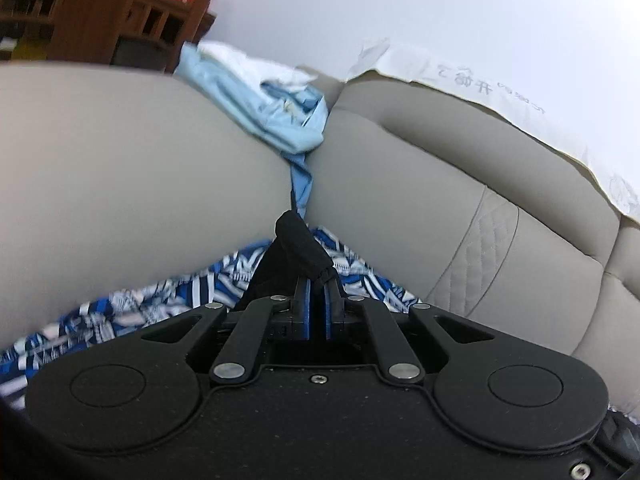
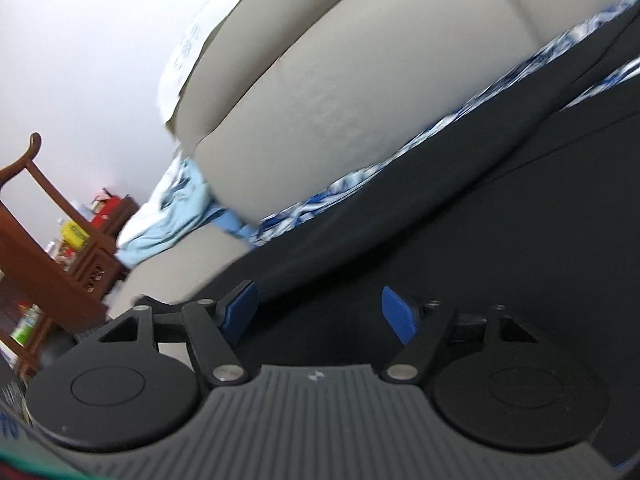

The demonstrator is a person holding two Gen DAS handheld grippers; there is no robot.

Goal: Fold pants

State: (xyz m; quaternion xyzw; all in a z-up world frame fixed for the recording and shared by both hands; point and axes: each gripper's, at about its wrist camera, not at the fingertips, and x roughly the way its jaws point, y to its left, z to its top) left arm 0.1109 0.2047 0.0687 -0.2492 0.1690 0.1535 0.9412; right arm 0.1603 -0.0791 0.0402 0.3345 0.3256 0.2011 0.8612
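Observation:
The black pants (image 2: 460, 216) lie spread over a blue-and-white patterned cloth (image 2: 360, 176) on the sofa seat. My left gripper (image 1: 318, 280) is shut on a bunched fold of the black pants (image 1: 300, 244), which sticks up between the blue pads, in front of the sofa back. My right gripper (image 2: 320, 308) is open, its blue pads (image 2: 394, 308) wide apart just above the flat black fabric, holding nothing.
Grey sofa back cushions (image 1: 440, 184) rise right behind the pants. A light blue garment (image 1: 272, 108) is stuffed in the gap between cushions. A white cloth (image 1: 480, 80) drapes the sofa top. A wooden chair and shelf (image 2: 52, 264) stand at the left.

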